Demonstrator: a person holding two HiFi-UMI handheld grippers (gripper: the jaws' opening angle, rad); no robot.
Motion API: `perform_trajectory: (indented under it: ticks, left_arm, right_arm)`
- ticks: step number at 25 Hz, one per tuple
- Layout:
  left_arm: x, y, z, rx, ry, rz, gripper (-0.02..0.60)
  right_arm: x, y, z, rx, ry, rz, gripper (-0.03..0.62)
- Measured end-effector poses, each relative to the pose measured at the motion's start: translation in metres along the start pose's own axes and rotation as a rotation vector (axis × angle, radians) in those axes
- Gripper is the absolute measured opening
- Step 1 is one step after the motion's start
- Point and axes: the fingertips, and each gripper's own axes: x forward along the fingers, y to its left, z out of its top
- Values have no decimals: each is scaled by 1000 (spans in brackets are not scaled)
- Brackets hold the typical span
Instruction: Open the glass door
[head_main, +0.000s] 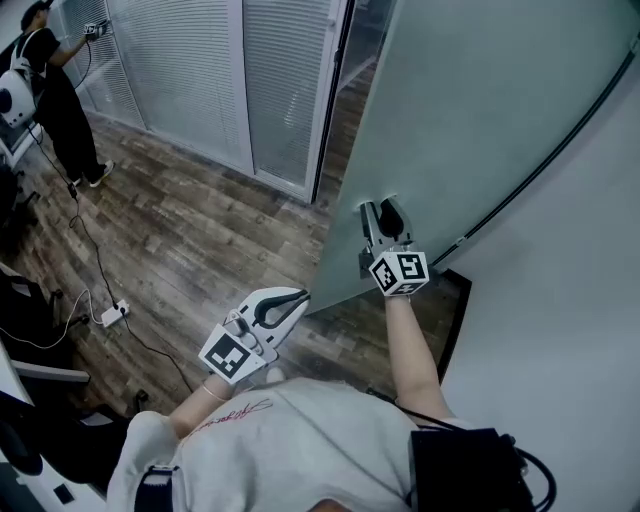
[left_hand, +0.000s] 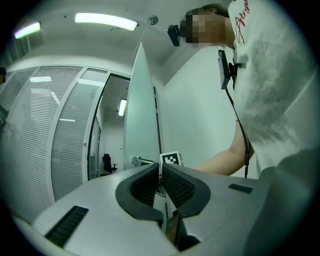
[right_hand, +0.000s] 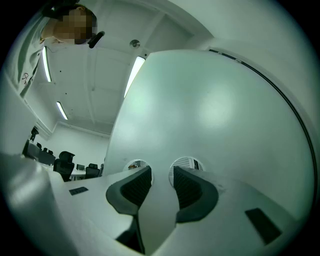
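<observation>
The frosted glass door (head_main: 480, 110) stands swung open at an angle, reaching from the top right down to the wood floor. My right gripper (head_main: 385, 208) points at its face with the tips at or very near the glass. In the right gripper view its jaws (right_hand: 161, 175) stand apart with nothing between them, and the pale glass (right_hand: 210, 110) with two small round clear patches fills the picture. My left gripper (head_main: 300, 296) hangs lower left, beside the door's near edge, shut and empty (left_hand: 161, 170). A metal handle bar (left_hand: 140, 161) shows low on the door (left_hand: 142, 115).
A partition of glass with blinds (head_main: 200, 60) runs along the back, with a dark doorway gap (head_main: 340, 90) beside the door. Another person (head_main: 55, 100) stands at the far left. A power strip (head_main: 112, 315) and cables lie on the floor. A white wall (head_main: 570, 330) closes the right.
</observation>
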Motion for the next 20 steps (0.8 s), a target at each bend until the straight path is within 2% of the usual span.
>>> perform_trajectory:
  ticks: [8, 13, 20]
  left_arm:
    - [11, -34, -5, 8, 21, 48, 35]
    - [19, -69, -4, -20, 3, 54, 35]
    - [19, -86, 6, -9, -22, 92, 35]
  right_arm:
    - [-43, 14, 12, 23, 8, 73, 140]
    - [-72, 19, 18, 13, 11, 96, 140]
    - [-113, 24, 29, 11, 4, 126, 140]
